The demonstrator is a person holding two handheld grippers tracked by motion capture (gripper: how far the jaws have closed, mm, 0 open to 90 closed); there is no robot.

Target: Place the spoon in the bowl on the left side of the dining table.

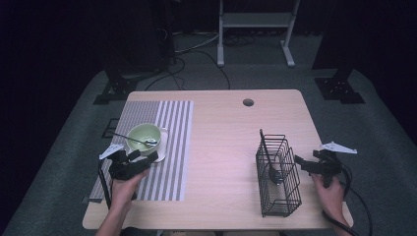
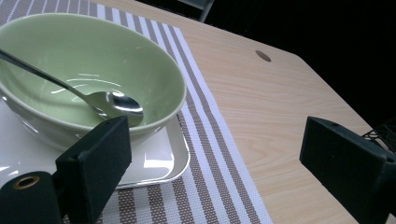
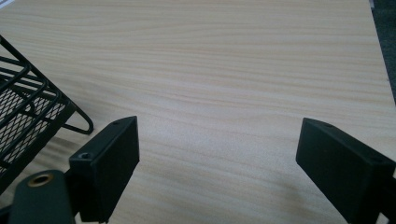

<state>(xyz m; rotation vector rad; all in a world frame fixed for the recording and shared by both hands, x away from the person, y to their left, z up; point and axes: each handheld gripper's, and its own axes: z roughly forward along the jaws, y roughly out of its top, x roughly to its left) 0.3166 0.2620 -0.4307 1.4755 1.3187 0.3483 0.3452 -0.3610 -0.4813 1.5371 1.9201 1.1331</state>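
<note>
A pale green bowl (image 1: 143, 135) (image 2: 88, 65) stands on a white square plate (image 1: 162, 147) (image 2: 159, 158) on the striped placemat (image 1: 169, 147) (image 2: 219, 177). A metal spoon (image 1: 142, 141) (image 2: 109, 101) lies in the bowl with its handle over the left rim. My left gripper (image 1: 145, 158) (image 2: 212, 163) hovers just in front of the bowl, open and empty. A black wire basket (image 1: 278, 174) (image 3: 28, 112) at the right holds a dark utensil (image 1: 269, 162). My right gripper (image 1: 301, 162) (image 3: 217, 163) sits open beside the basket's right side, over bare wood.
The wooden table (image 1: 226, 137) has a round cable hole (image 1: 248, 102) (image 2: 263, 55) near its far edge. Beyond the table, on the grey carpet, stand a white frame (image 1: 255, 29) and black stands (image 1: 339, 83). Bare wood lies between placemat and basket.
</note>
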